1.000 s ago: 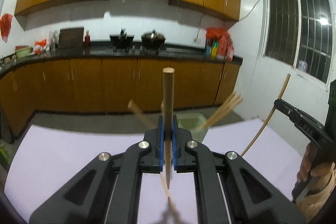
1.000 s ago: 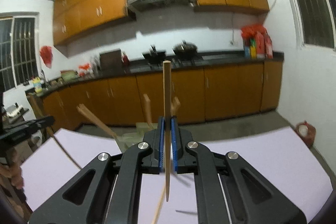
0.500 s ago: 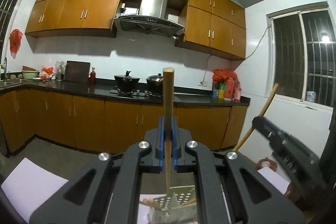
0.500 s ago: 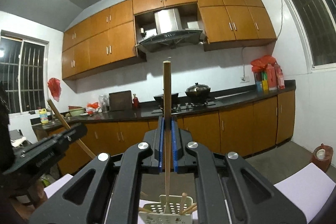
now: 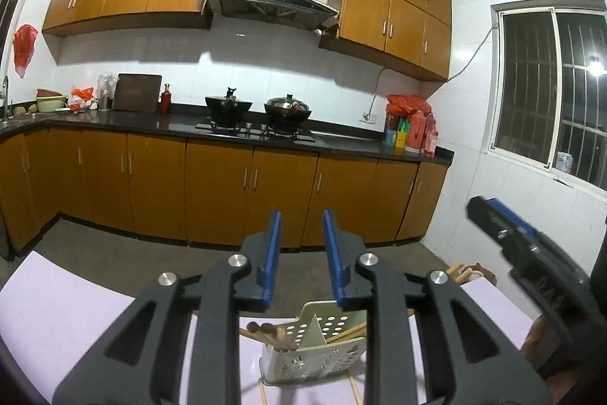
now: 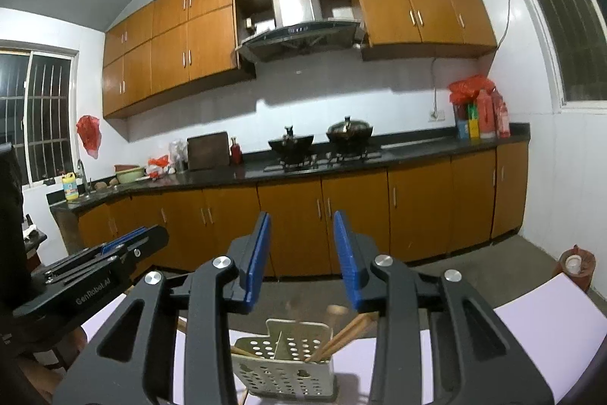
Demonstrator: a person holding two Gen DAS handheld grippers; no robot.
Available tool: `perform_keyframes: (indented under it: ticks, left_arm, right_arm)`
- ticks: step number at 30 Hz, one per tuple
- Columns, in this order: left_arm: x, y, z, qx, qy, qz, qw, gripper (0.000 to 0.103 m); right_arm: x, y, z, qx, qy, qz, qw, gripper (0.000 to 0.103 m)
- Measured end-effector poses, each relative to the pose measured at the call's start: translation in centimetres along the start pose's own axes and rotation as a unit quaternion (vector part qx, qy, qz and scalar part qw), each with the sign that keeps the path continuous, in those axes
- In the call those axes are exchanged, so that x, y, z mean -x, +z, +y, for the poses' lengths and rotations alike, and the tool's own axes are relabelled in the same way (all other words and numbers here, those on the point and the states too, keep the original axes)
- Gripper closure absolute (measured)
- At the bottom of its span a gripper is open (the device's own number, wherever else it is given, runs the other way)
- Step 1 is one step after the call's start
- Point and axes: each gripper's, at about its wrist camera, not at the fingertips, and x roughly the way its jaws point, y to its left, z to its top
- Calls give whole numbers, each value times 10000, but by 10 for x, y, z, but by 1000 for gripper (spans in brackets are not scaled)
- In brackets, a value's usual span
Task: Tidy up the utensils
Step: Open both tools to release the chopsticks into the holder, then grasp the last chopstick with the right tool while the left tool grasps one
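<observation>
A pale perforated utensil holder (image 5: 315,348) stands on the lilac table, below and just ahead of my left gripper (image 5: 301,255). It has a divider and holds several wooden chopsticks (image 5: 265,331). The left gripper is open and empty. My right gripper (image 6: 301,257) is open and empty above the same holder (image 6: 282,365), where chopsticks (image 6: 343,331) lean to the right. The right gripper also shows at the right of the left wrist view (image 5: 531,260). The left gripper shows at the left of the right wrist view (image 6: 87,276).
The lilac table (image 5: 60,310) runs left and right of the holder. More chopsticks lie on the table under the holder (image 5: 354,390). Behind is a kitchen counter with cabinets (image 5: 227,185), a stove with pots (image 5: 258,107) and a small jar on the floor (image 6: 573,266).
Both grippers were shut on upright chopsticks and are now open and empty. The chopsticks have gone down into the holder. Both views have tilted up from the table.
</observation>
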Motion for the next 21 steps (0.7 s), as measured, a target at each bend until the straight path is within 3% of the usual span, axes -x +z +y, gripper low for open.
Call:
perform_keyframes:
  ticks: [6, 9, 12, 15, 18, 21]
  left_arm:
    - [48, -2, 13, 137, 53, -5, 9999, 67]
    - [74, -23, 23, 149, 169, 155, 9996, 60]
    - [86, -57, 33, 66, 393, 463, 9981, 58]
    - [81, -105, 43, 10, 607, 1068, 9924, 58]
    - [67, -153, 46, 44, 537, 1785, 9825, 58]
    - [52, -193, 40, 12, 363, 2406, 9700, 58]
  right_arm:
    - [42, 7, -18, -92, -250, -19, 9996, 62]
    - [61, -20, -32, -11, -522, 341, 9981, 59]
    - [59, -61, -43, -19, -610, 1062, 9925, 59]
    - [45, -128, -53, -195, -561, 2193, 9738, 59]
    - [33, -185, -49, -446, -300, 3094, 9494, 64]
    - [26, -220, -36, -529, -63, 3574, 9324, 70]
